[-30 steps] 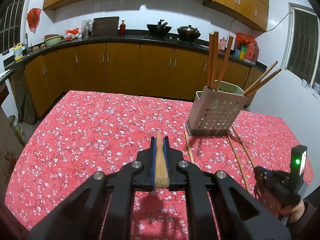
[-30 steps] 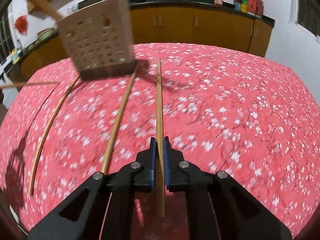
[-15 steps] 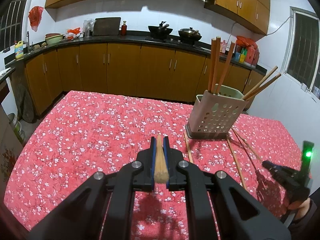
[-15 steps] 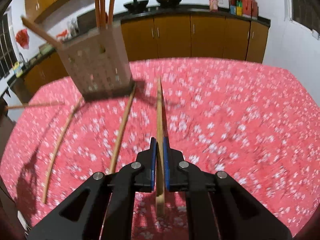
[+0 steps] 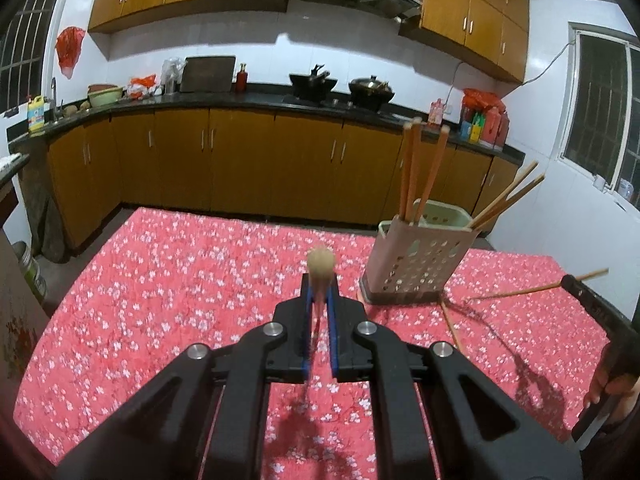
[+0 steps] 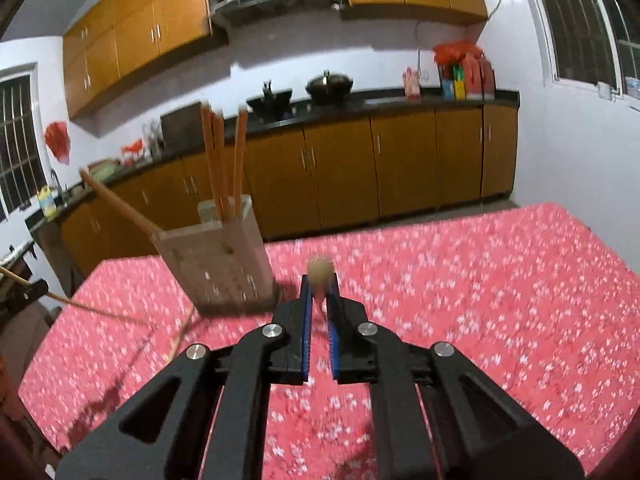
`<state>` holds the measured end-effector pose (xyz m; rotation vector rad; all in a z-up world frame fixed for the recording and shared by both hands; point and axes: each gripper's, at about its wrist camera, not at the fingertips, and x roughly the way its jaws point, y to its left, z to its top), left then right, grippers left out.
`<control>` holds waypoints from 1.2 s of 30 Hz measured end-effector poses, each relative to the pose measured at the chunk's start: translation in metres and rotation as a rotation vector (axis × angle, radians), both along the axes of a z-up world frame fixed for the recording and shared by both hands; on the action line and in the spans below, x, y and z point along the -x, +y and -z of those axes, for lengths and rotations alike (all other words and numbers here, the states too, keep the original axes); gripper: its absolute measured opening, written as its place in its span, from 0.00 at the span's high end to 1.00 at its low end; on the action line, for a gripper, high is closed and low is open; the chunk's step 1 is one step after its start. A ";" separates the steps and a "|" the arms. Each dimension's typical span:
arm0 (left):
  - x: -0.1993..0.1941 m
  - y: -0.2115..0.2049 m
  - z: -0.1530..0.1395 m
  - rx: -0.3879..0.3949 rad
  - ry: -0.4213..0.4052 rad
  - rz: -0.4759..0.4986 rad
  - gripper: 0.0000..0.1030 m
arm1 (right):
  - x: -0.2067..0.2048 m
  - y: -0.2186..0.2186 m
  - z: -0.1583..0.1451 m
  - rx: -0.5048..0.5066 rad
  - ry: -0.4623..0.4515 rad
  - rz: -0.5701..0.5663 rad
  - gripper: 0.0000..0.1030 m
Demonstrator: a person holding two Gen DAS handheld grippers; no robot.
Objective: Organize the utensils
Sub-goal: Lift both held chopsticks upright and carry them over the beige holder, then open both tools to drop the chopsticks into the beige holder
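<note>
My left gripper (image 5: 320, 286) is shut on a wooden chopstick (image 5: 321, 264) that points almost at the camera, raised above the red floral table (image 5: 180, 280). My right gripper (image 6: 319, 290) is shut on another chopstick (image 6: 320, 270), also seen end-on. A pale perforated utensil holder (image 5: 416, 260) stands right of centre and holds several chopsticks (image 5: 414, 172); it also shows in the right wrist view (image 6: 218, 264). The right gripper's chopstick shows in the left wrist view (image 5: 520, 292) above the table. A loose chopstick (image 5: 450, 326) lies by the holder's base.
Brown kitchen cabinets (image 5: 240, 160) and a dark counter with pots (image 5: 370, 90) run behind the table. A window (image 5: 600, 108) is on the right wall. A loose chopstick lies on the cloth left of the holder in the right wrist view (image 6: 182, 332).
Both grippers have lifted and tilted up, so each held chopstick now points toward its camera. The right gripper has raised its chopstick off the table.
</note>
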<state>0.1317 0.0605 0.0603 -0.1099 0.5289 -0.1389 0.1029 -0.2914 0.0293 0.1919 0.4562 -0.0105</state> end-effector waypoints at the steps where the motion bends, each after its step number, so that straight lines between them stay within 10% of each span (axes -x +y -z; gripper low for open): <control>1: 0.001 0.000 -0.003 -0.001 -0.009 0.002 0.92 | 0.001 0.000 -0.006 0.000 -0.018 -0.001 0.93; 12: 0.006 -0.003 -0.033 0.020 -0.066 0.065 0.92 | 0.014 0.008 -0.052 -0.051 -0.127 -0.077 0.93; 23: 0.011 -0.042 -0.107 0.057 -0.245 0.192 0.92 | 0.021 0.034 -0.133 -0.094 -0.431 -0.143 0.93; 36: -0.045 -0.071 -0.118 0.085 -0.287 0.124 0.92 | -0.038 0.056 -0.105 -0.031 -0.359 -0.097 0.93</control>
